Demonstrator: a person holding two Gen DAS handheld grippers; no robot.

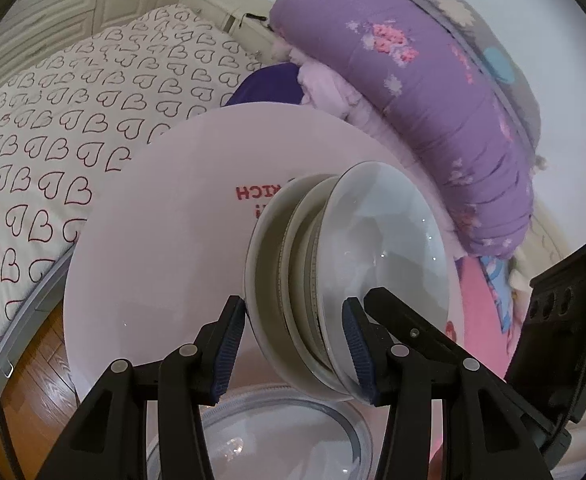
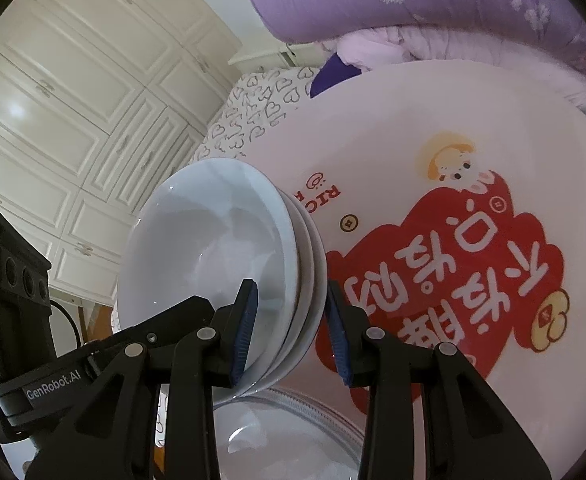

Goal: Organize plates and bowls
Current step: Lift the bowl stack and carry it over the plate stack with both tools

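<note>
Both grippers clamp a stack of bowls held on edge.
Left gripper [image 1: 295, 346] and right gripper [image 2: 291, 334] each have jaws clamped across the bowls [image 1: 333, 280], lifted above a glass dish [image 1: 261, 436], just before a big printed plate [image 2: 453, 208]. Likely mid-carry; next, lower them level somewhere steady.

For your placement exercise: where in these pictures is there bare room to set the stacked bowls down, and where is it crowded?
Free: the heart-print bedsheet, bordered by the big plate and the purple quilt. A strip of wooden floor shows beside the bed. Crowded: both the left gripper and right gripper straddle the bowl stack, held on edge against the plate, above a glass lid.
</note>
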